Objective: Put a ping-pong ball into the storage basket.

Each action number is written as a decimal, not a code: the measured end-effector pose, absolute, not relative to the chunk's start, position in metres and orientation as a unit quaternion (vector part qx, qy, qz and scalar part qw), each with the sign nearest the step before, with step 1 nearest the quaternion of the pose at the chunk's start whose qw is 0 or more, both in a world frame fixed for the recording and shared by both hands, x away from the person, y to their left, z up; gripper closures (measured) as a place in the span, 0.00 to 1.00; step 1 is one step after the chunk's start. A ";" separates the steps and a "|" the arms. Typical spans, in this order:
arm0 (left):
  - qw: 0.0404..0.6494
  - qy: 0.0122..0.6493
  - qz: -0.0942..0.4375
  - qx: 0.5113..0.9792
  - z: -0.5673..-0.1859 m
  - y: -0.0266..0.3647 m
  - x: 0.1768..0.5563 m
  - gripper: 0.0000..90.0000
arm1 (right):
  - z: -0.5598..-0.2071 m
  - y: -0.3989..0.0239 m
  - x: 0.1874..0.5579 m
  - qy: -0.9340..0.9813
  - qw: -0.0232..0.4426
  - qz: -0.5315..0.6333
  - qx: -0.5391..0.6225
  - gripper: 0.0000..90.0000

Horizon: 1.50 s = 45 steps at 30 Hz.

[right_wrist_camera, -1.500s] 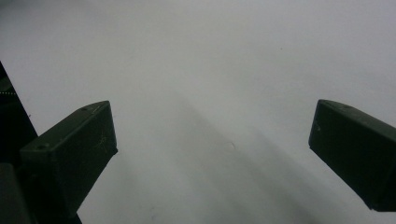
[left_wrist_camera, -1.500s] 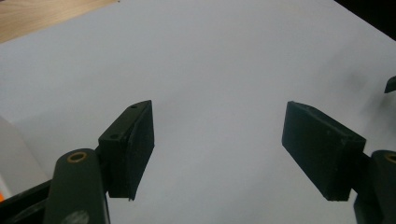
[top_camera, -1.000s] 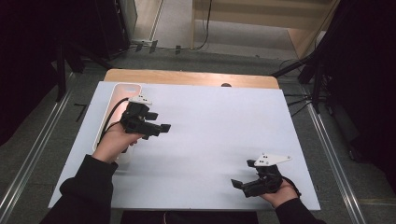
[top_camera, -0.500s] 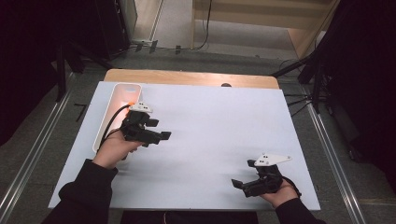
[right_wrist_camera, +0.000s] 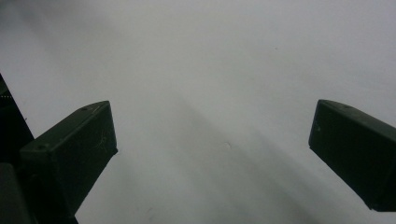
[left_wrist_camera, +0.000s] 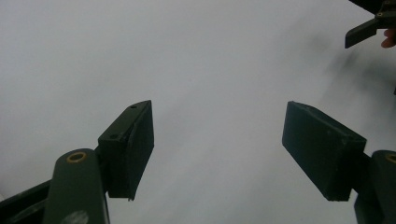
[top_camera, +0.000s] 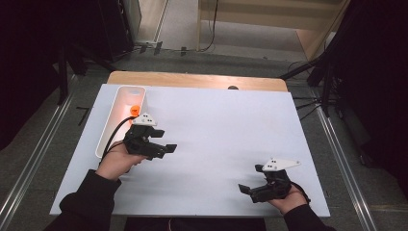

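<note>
Nearest, at the right near edge of the table [top_camera: 216, 144], the right gripper [top_camera: 246, 188] sits low in the person's right hand [top_camera: 288, 199], its jaws pointing left across the white top. Its own view shows both black pads spread wide with bare white surface between them; the tool is released and holds nothing.

Farther in, on the left half of the table, the left gripper [top_camera: 168, 148] is held in the left hand [top_camera: 118, 161], jaws pointing right. A black cable [top_camera: 115, 134] runs from its body back toward the hand. In the left gripper view [left_wrist_camera: 217, 149] the pads stand apart with only white tabletop between them; this tool is likewise released and empty. The upper right corner of that view shows a jaw tip of the right gripper [left_wrist_camera: 362, 32] far off, with a fingertip beside it.

Just left of the left gripper, and running toward the far left corner, lies a long white tray [top_camera: 108, 127] with rounded ends. A small orange object [top_camera: 136, 109] lies in it, in its far half, just beyond the grey plate on the left gripper. The object is apart from both pairs of jaws; its shape is too small to tell.

Beyond the white top, a wooden strip [top_camera: 192, 79] forms the far edge of the table.
</note>
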State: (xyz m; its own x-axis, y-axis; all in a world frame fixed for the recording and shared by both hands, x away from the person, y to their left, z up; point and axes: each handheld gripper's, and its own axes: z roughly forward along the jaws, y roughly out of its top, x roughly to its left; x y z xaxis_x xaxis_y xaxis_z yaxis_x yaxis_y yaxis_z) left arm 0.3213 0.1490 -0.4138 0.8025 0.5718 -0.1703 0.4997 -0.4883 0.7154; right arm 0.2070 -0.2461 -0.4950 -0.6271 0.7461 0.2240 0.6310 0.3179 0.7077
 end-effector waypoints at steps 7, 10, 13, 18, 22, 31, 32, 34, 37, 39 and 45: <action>0.402 0.298 0.050 0.864 -0.419 0.150 0.312 0.28 | -0.495 -0.246 0.207 0.808 0.072 0.400 0.426 0.00; 0.402 0.296 0.051 0.865 -0.422 0.153 0.309 0.28 | -0.495 -0.246 0.207 0.809 0.072 0.400 0.425 0.00; 0.403 0.295 0.050 0.865 -0.426 0.154 0.306 0.28 | -0.495 -0.246 0.207 0.809 0.072 0.399 0.427 0.00; 0.404 0.285 0.047 0.868 -0.430 0.158 0.300 0.28 | -0.495 -0.245 0.207 0.808 0.073 0.398 0.428 0.00; 0.407 0.282 0.045 0.868 -0.433 0.161 0.295 0.28 | -0.495 -0.245 0.207 0.809 0.073 0.398 0.427 0.00; 0.410 0.271 0.042 0.870 -0.440 0.165 0.288 0.28 | -0.495 -0.245 0.207 0.808 0.071 0.398 0.428 0.00; 0.409 0.270 0.041 0.871 -0.440 0.166 0.287 0.28 | -0.495 -0.245 0.207 0.808 0.071 0.398 0.428 0.00; 0.407 0.269 0.040 0.872 -0.442 0.166 0.286 0.28 | -0.495 -0.245 0.207 0.808 0.071 0.398 0.428 0.00; 0.405 0.268 0.039 0.874 -0.445 0.166 0.283 0.28 | -0.495 -0.245 0.207 0.807 0.071 0.399 0.429 0.00; 0.403 0.264 0.040 0.875 -0.447 0.167 0.281 0.28 | -0.495 -0.245 0.207 0.808 0.071 0.399 0.428 0.00; 0.402 0.258 0.037 0.878 -0.453 0.170 0.276 0.28 | -0.495 -0.245 0.208 0.807 0.070 0.399 0.429 0.00</action>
